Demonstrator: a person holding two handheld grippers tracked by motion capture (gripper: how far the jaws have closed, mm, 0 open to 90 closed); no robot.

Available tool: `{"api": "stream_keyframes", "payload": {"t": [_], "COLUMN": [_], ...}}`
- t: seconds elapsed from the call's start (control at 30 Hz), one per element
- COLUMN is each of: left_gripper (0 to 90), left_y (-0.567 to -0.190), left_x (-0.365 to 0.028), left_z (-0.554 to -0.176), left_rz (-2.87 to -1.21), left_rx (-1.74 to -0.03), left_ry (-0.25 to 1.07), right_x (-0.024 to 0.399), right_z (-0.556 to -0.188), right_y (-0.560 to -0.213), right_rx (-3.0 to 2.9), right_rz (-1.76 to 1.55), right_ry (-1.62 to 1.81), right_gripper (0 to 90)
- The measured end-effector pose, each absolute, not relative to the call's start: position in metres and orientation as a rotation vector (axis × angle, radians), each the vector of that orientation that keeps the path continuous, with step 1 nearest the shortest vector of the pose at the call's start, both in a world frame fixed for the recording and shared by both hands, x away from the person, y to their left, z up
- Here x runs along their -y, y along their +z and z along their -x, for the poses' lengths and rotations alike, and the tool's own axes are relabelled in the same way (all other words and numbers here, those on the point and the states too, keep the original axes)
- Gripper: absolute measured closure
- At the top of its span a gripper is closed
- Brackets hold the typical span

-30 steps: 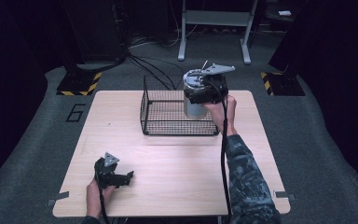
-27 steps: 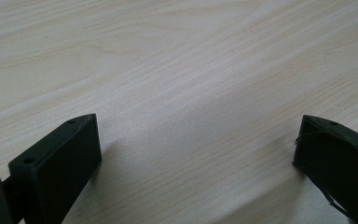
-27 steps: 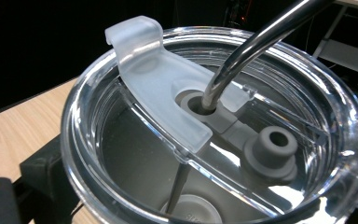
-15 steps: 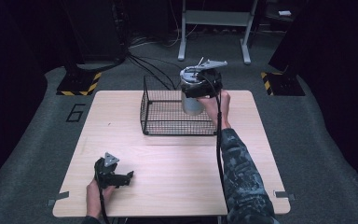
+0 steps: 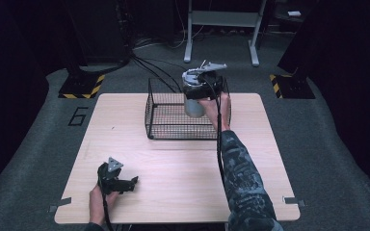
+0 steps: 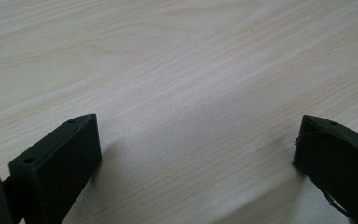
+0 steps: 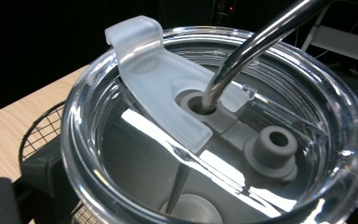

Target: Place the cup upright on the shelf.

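A steel tumbler [image 5: 193, 98] with a clear lid [image 7: 214, 126] and metal straw [image 7: 256, 44] is held clamped in the right gripper [image 5: 203, 89] over the wire basket [image 5: 173, 126], at its 1 o'clock corner. The left gripper [image 5: 120, 183] is rested at the table's [image 5: 183, 192] 7 o'clock, jaws wide apart.

a light wooden table [image 5: 183, 168] is standing on grey carpet [image 5: 43, 144], which is bearing a painted number six [image 5: 78, 116] at the table's far left. black cables [image 5: 149, 65] are trailing across the floor beyond. yellow-and-black striped bases [image 5: 83, 86] are sitting at far left and far right, and a grey metal stand [image 5: 221, 24] is rising behind.
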State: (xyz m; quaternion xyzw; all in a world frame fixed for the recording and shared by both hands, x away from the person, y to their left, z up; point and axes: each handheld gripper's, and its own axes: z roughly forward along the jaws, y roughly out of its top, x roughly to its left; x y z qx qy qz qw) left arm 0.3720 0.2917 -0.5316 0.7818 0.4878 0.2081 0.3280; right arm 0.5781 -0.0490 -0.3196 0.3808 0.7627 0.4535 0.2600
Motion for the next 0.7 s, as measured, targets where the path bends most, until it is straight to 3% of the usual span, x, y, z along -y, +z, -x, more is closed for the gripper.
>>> {"api": "stream_keyframes", "payload": {"t": [0.7], "left_gripper": [0.4], "left_y": [-0.532], "left_x": [-0.292], "left_z": [-0.372], "left_rz": [-2.052], "left_rx": [-1.272], "left_ry": [0.544], "right_x": [0.032], "right_z": [-0.602], "right_y": [-0.379], "right_rx": [-2.056], "right_rz": [-1.229], "right_ry": [1.186], "right_gripper": [3.5]}}
